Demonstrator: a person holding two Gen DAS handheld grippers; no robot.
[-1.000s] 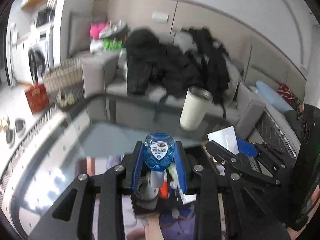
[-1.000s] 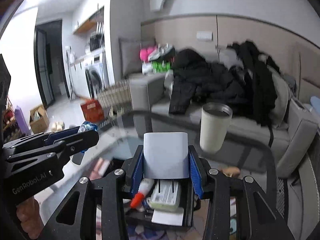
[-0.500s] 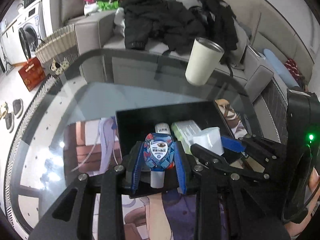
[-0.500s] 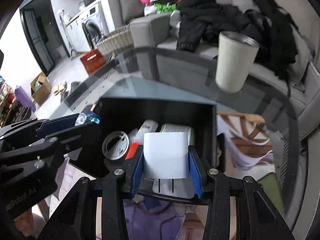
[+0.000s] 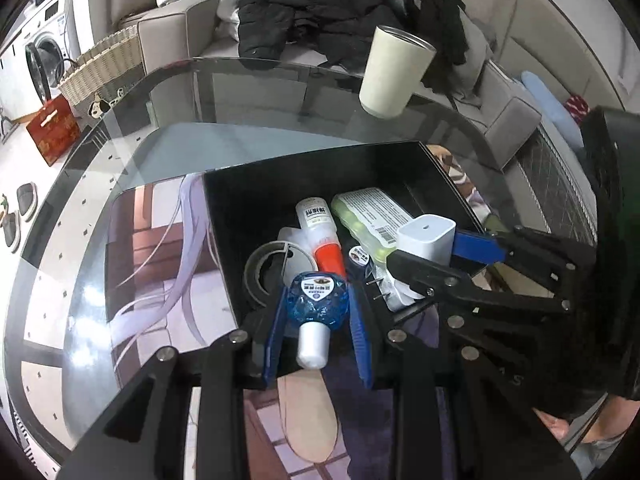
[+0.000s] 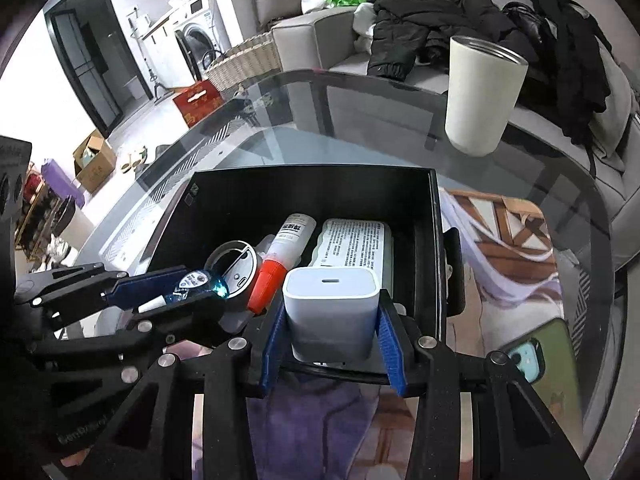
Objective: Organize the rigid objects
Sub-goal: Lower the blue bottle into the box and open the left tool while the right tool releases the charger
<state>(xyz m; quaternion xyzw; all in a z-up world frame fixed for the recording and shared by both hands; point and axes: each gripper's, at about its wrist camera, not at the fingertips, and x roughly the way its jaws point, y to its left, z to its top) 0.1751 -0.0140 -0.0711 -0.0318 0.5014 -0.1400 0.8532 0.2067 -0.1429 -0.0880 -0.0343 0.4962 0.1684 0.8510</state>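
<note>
My left gripper point(image 5: 318, 312) is shut on a small blue bottle point(image 5: 316, 304) with a white cap, over the near edge of a black box point(image 5: 304, 172). My right gripper point(image 6: 332, 332) is shut on a white charger block point(image 6: 331, 308), also over the box's near edge. The charger also shows in the left wrist view point(image 5: 426, 236); the blue bottle shows in the right wrist view point(image 6: 196, 284). Inside the box lie a tape roll point(image 6: 232, 260), a white tube with a red cap point(image 6: 280, 256) and a flat pale green pack point(image 6: 354, 244).
The box stands on a glass table point(image 6: 360, 112) over a printed mat point(image 6: 500, 248). A cream tumbler point(image 6: 480, 96) stands at the table's far side. A phone point(image 6: 536, 352) lies at the right. A sofa with dark clothes point(image 6: 420, 20) is behind.
Both grippers have tilted down and moved in over the black box, with the bottle and the charger still held. The box's contents have come into full view.
</note>
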